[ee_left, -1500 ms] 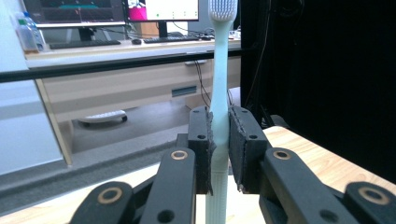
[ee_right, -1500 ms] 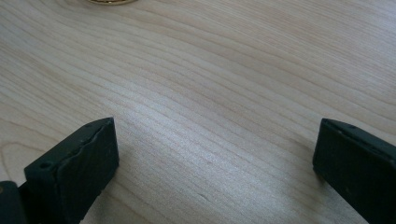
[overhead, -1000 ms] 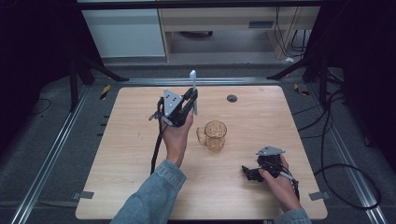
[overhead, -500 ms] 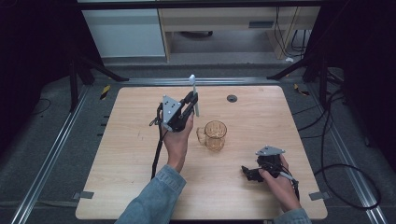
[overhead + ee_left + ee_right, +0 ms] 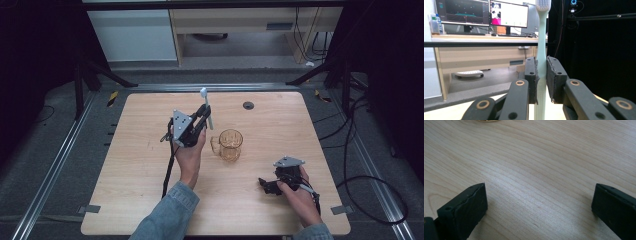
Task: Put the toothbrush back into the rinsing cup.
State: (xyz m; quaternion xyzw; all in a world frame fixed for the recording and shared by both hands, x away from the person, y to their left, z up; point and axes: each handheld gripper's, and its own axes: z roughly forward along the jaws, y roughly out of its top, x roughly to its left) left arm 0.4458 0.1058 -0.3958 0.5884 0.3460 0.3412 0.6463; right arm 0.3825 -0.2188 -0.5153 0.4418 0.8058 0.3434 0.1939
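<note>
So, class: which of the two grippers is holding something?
The left gripper: its jaws are shut on a pale toothbrush, held upright. The right gripper rests open on the table, with nothing between its jaws.

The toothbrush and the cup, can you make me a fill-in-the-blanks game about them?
1. The left tool is shut on a pale ____.
2. The glass mug stands on the wooden table, and its handle points toward the person's ____ hand.
3. The jaws of the right tool are ____, with nothing between them.

Missing words: toothbrush; left; open
</note>
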